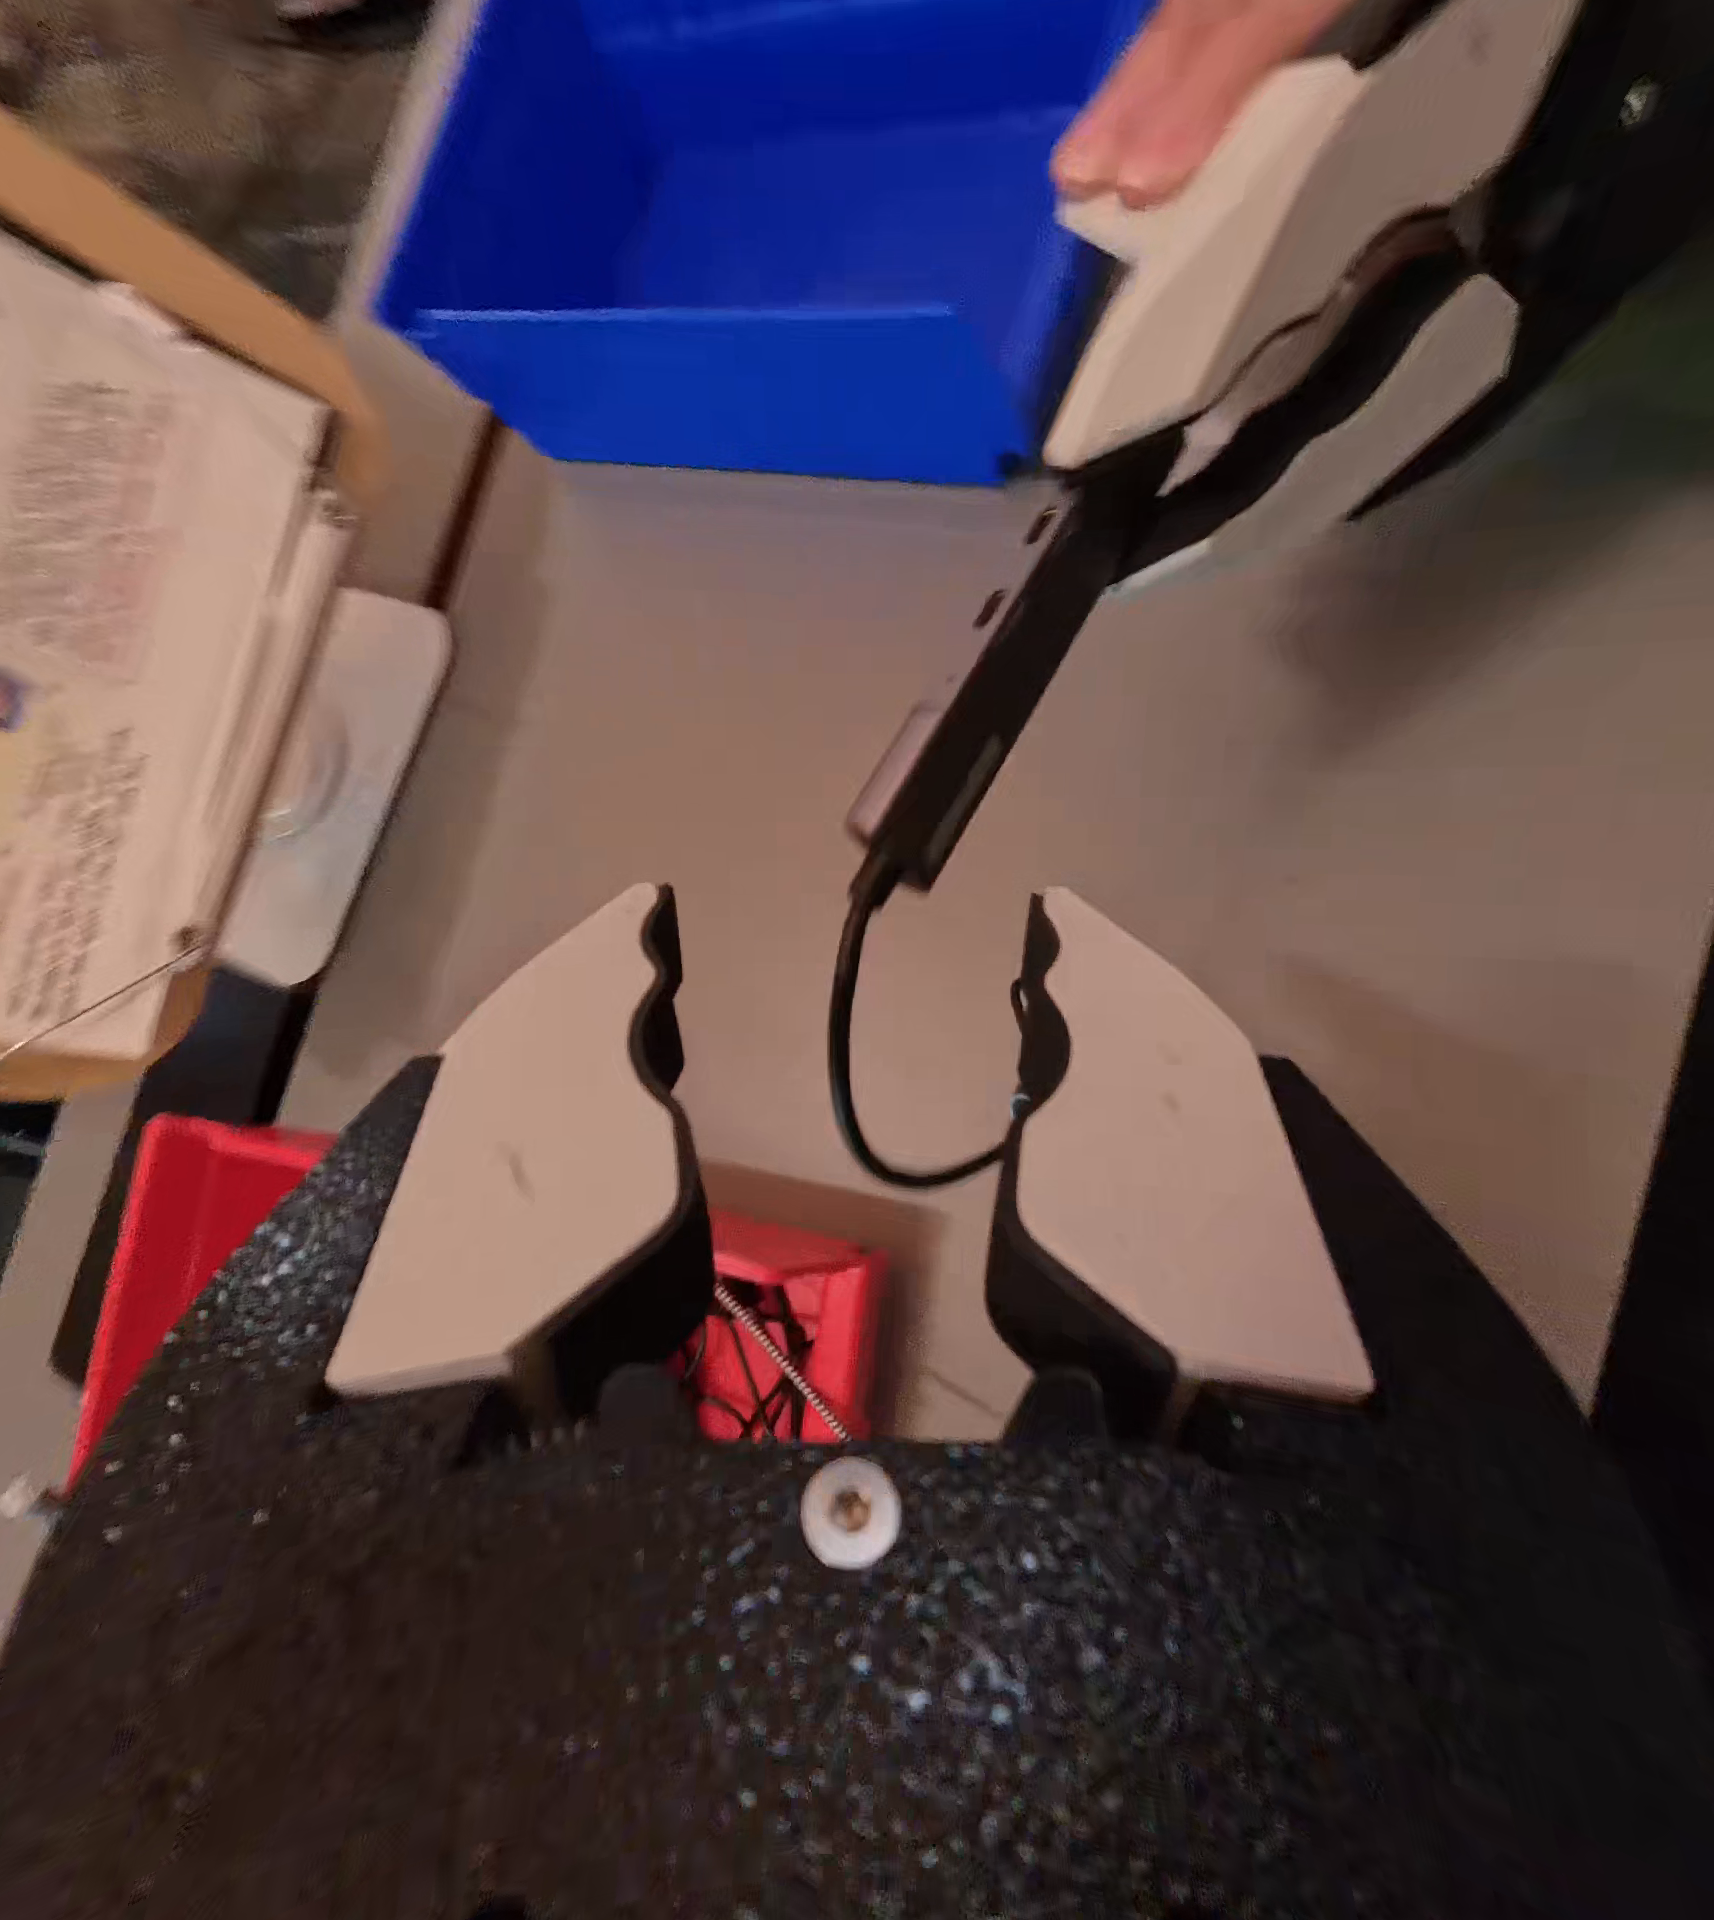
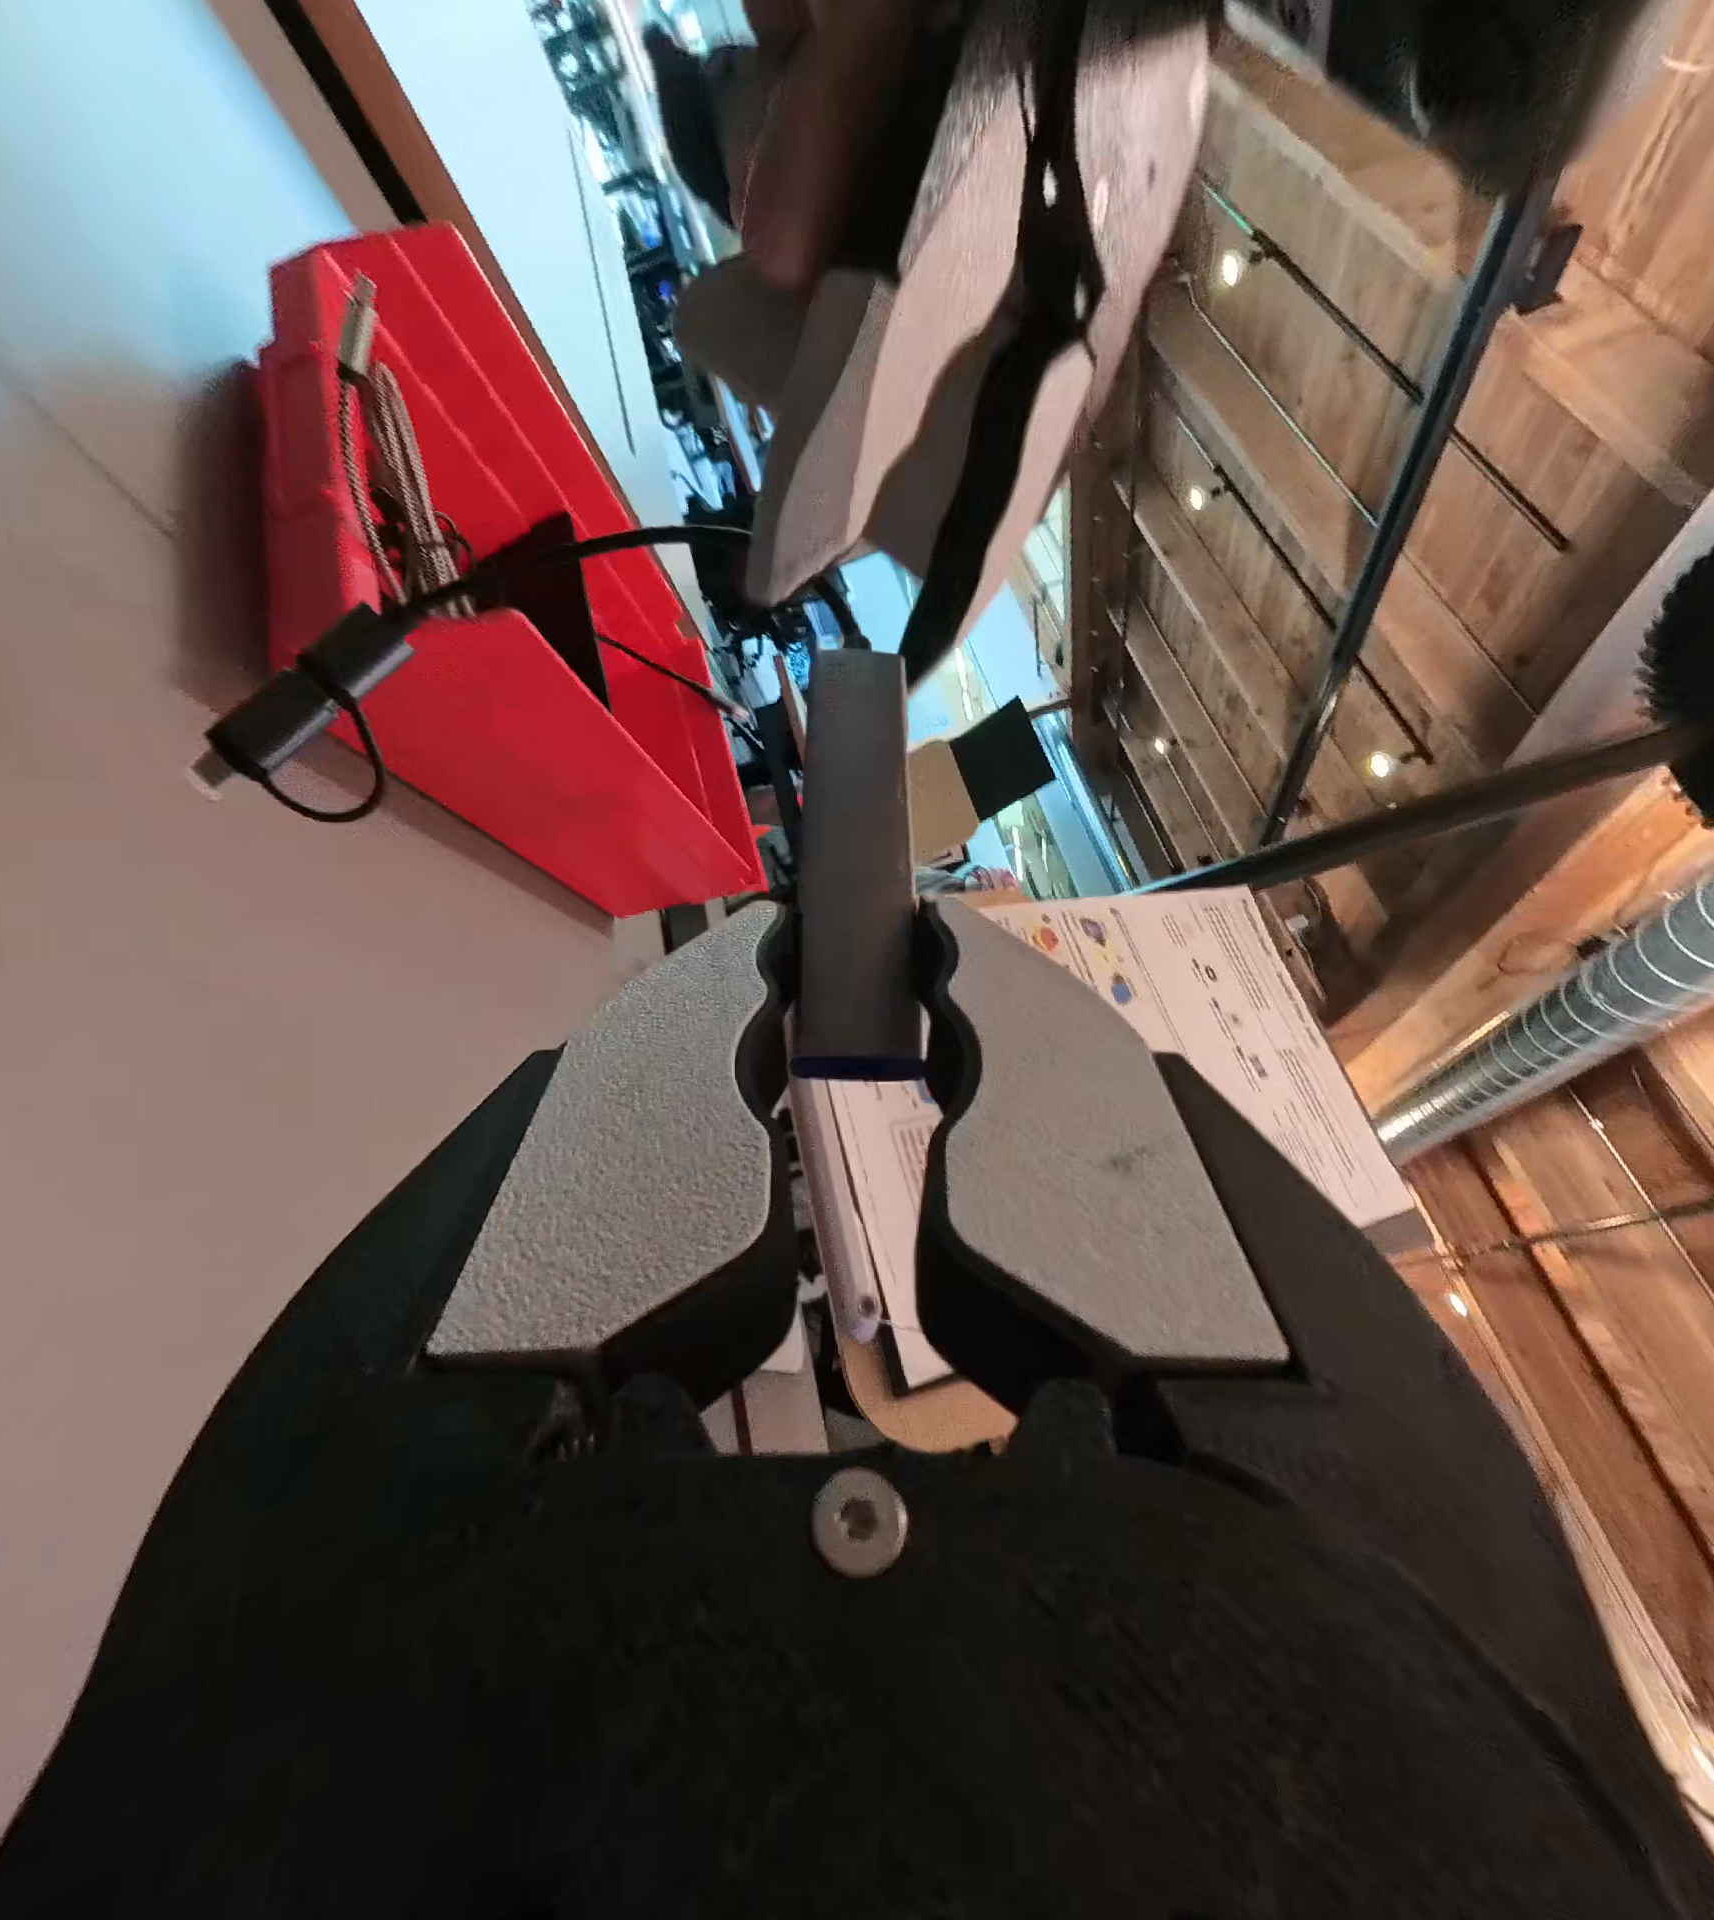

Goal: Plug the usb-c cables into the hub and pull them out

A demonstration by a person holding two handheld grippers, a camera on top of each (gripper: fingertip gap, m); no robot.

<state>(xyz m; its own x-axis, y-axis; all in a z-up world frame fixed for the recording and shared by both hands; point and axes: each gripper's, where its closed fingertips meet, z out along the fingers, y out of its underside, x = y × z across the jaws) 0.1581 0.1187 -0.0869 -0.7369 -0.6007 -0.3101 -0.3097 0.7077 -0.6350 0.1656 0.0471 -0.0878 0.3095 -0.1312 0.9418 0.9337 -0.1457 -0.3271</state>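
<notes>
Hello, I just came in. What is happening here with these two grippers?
A person holds a gripper in each hand. The right gripper is shut on the dark hub and holds it above the table. The hub's own short black cable hangs down in a loop. The left gripper is open and empty, just below the hub. More cables lie in the red bin; a blue bin stands behind.

The right gripper [image 2: 853, 997] has matt grey, grainy-textured finger plates on a rough black body. The hub [image 2: 853, 831] is smooth, matt dark grey. The red bin [image 2: 520, 727] is glossy plastic and contains a braided cable [image 2: 396, 436]. The desk [image 1: 687, 727] is smooth and matt. The blue bin [image 1: 728, 384] is plastic.
</notes>
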